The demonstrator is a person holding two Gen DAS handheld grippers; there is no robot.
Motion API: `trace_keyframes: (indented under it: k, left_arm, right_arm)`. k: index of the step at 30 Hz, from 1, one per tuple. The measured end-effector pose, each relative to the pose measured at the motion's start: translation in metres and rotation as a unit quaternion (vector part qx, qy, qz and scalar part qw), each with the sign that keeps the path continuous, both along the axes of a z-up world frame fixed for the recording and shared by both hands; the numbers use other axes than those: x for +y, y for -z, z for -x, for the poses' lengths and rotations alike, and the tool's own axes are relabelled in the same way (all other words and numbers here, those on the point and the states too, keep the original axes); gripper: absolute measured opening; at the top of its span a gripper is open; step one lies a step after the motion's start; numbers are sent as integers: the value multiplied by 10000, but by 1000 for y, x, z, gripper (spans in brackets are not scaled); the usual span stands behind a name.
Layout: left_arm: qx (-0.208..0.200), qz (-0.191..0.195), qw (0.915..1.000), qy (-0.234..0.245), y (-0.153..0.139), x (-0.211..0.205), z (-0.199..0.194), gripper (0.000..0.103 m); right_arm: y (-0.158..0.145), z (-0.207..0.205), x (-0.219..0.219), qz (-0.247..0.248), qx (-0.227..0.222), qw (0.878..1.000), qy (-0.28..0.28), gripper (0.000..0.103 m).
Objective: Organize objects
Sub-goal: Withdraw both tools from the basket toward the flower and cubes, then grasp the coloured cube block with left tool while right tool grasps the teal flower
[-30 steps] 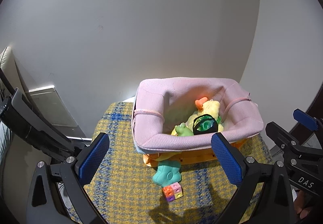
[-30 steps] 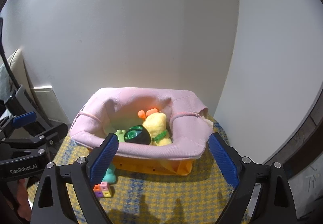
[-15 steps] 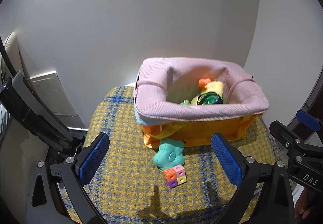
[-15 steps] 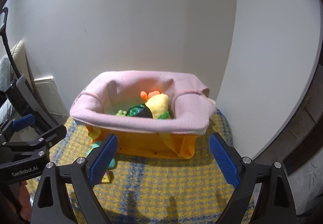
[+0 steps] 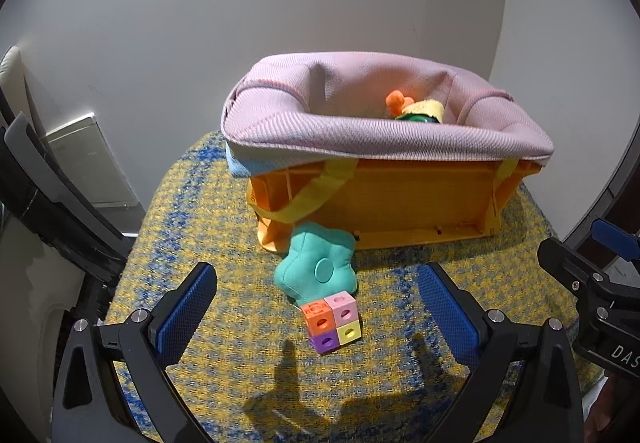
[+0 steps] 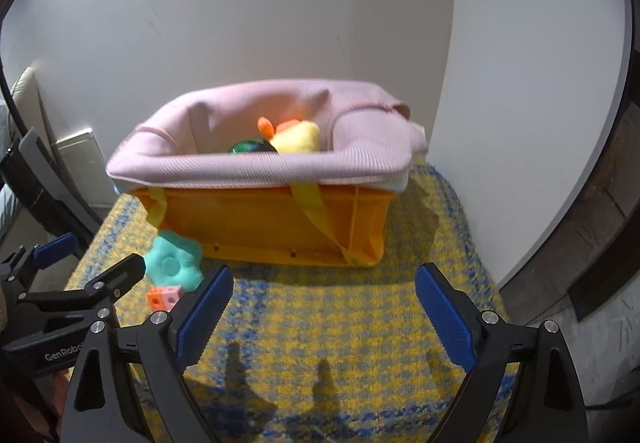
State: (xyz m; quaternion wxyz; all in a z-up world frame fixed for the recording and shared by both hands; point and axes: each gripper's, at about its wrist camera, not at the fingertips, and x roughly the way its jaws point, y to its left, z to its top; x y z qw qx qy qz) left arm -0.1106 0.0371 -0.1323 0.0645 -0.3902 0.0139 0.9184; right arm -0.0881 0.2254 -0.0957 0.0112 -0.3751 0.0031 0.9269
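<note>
An orange crate (image 5: 400, 199) (image 6: 256, 223) lined with a pink cloth bag (image 5: 376, 131) (image 6: 224, 167) stands on a yellow and blue checked mat (image 5: 192, 243) (image 6: 328, 323). A yellow plush (image 6: 298, 137), a green ball (image 6: 250, 147) and an orange piece (image 5: 396, 101) lie inside it. In front of the crate rest a teal flower plush (image 5: 316, 269) (image 6: 172, 263) and a multicoloured cube block (image 5: 332, 321) (image 6: 164, 297). My left gripper (image 5: 316, 307) is open, low over the mat, with the block between its fingers but untouched. My right gripper (image 6: 322, 307) is open over bare mat.
White walls meet in a corner behind the crate. A white flat panel (image 5: 88, 159) leans against the wall at the left. Dark flooring (image 6: 592, 243) lies beyond the mat's right edge.
Both grippers have sunk towards the mat; the crate's orange front now shows and its contents are mostly hidden by the rim. The jaws stayed open and the objects have not moved.
</note>
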Motion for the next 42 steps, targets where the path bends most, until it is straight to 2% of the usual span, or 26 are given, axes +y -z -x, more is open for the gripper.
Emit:
trace_keyframes:
  k: [3,14,20,22,26,28,31,34,42]
  left_arm:
    - [23,-30,10000,-77,12,0,0,103]
    - [-378,13,9992,-154,53,8,16,101]
    - [-565,38,9983,-97,69,15,23,88]
    - [-599,14,9982,-91,72,15,24,78]
    - [-699,6,9975,-69,78,16,27,69]
    - [-742,22,9972,-66,80,17,29,59]
    - [-827,21,9966,-54,84,18,31,51]
    - [-818,28,9966,-79,84,18,32,46]
    - [-736,122,9972,-54,80,16,27,45]
  right_arm:
    - [12,0,3,30,-65,10000,50,93]
    - [43,4,10,139,-202,9997,31,93]
    - [57,8,14,210,-302,9993,33,93]
    - [59,9,15,225,-313,9993,28,93]
    - [60,10,13,237,-320,9992,-3,93]
    - [61,10,11,223,-320,9992,-19,93]
    - [61,10,11,214,-314,9993,-26,93]
    - [62,10,11,226,-329,9992,-25,93]
    - [60,9,6,204,-282,9993,-117,93]
